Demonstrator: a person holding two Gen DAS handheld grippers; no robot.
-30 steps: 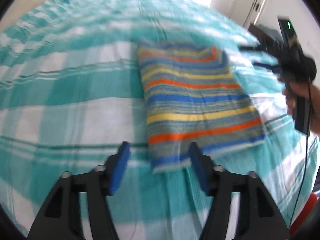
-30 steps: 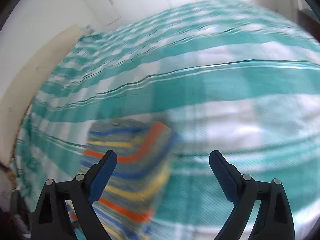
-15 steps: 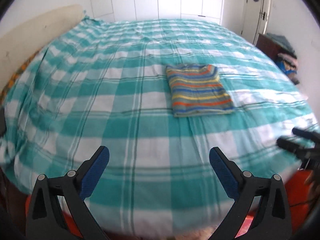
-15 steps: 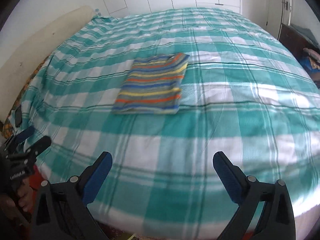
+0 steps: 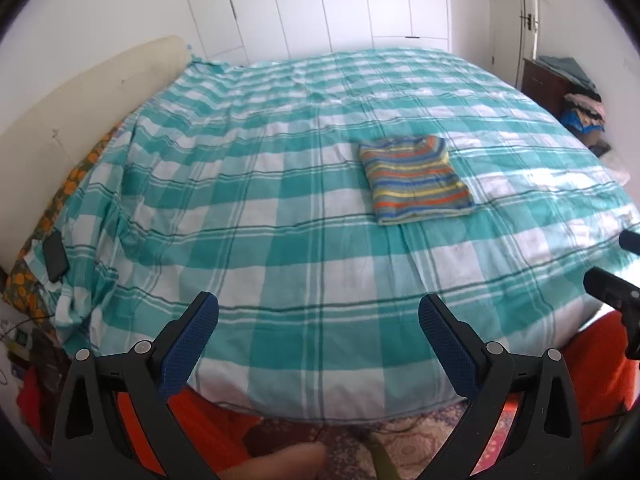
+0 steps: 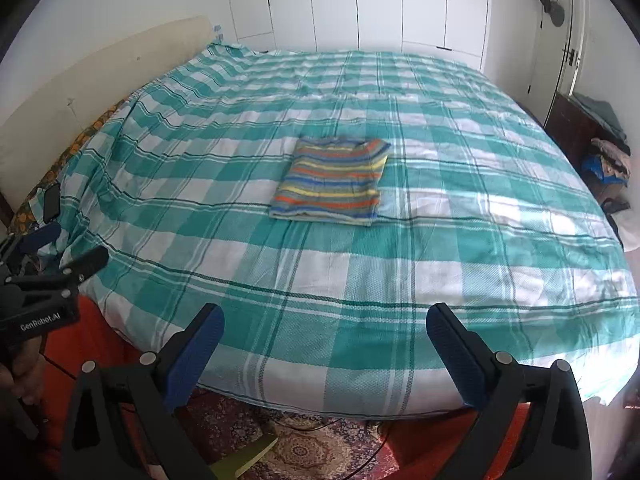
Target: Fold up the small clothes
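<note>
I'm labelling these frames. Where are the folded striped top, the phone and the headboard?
striped top (image 6: 332, 178), right wrist view, middle of the folded cloth.
phone (image 5: 55, 258), left wrist view, its dark face.
headboard (image 5: 92, 84), left wrist view, cream front.

folded garment (image 5: 416, 179): one
bed (image 5: 280, 240): one
grippers: two; left (image 5: 318, 344), right (image 6: 325, 350)
phone (image 5: 55, 259): one

Both tongs have drawn back and up from the folded, multicolour striped knit garment (image 5: 416, 180), which lay just ahead of the left tongs (image 5: 318, 344) a second ago and now lies well ahead of them. The jaws of the left tongs and right tongs (image 6: 325, 354) have just been opening, nothing between them.
</note>
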